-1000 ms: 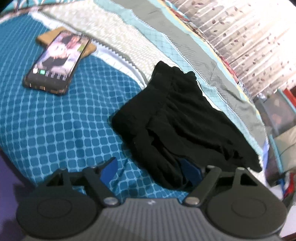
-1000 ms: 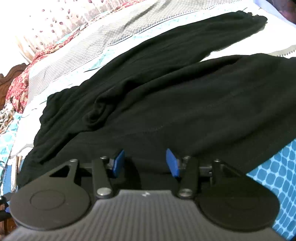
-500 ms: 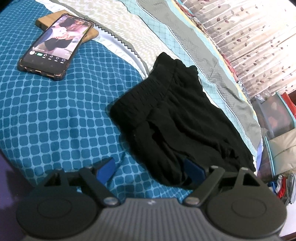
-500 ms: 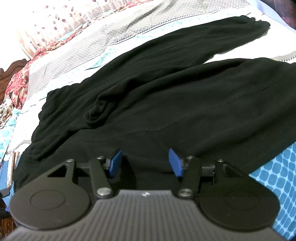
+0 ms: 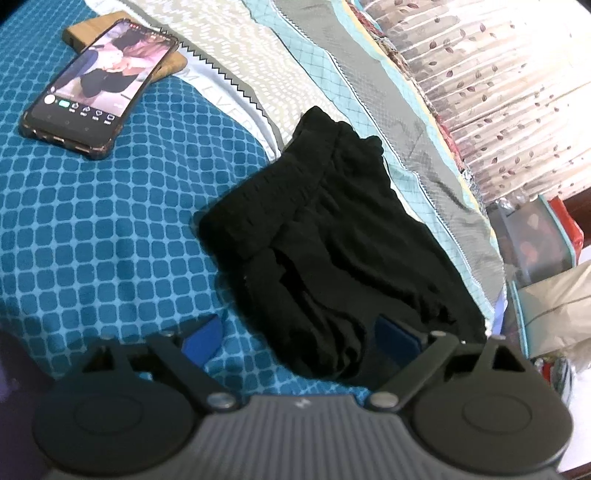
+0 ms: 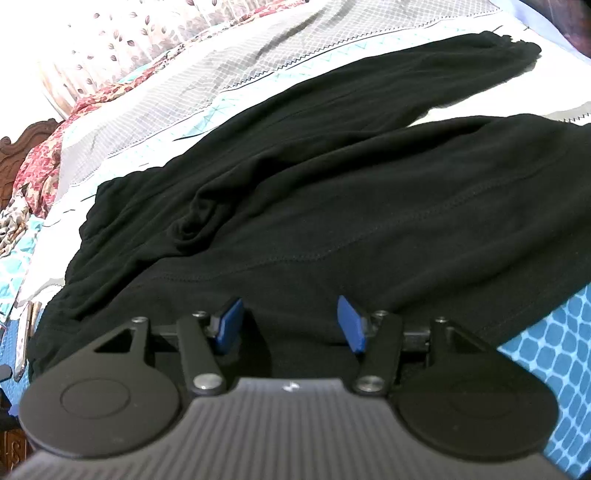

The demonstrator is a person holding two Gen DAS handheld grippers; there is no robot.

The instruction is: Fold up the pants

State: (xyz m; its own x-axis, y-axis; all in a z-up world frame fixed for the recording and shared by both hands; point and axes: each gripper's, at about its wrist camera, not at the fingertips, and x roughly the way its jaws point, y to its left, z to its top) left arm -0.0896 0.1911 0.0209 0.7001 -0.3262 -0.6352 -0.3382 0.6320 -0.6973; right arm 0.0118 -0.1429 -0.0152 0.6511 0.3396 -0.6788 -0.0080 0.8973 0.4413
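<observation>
Black pants [image 5: 332, 251] lie spread on the bed. In the left wrist view I see their gathered waistband end with rumpled folds. My left gripper [image 5: 299, 338] is open, its blue pads on either side of the nearest bunched cloth. In the right wrist view the pants [image 6: 332, 206] lie with both legs running away to the upper right. My right gripper [image 6: 290, 323] is open over the near edge of the cloth, holding nothing.
A phone [image 5: 99, 85] with a lit screen lies on a wooden board [image 5: 92, 31] at the upper left. The bed has a blue patterned cover [image 5: 103, 229] and striped sheets [image 5: 332, 74]. Boxes and bags [image 5: 535, 251] stand beside the bed on the right. A carved headboard [image 6: 22, 144] shows at left.
The left gripper has shifted a little, so the waistband and phone sit slightly differently in its view. The right gripper has drawn slightly nearer the cloth. Both stay open.
</observation>
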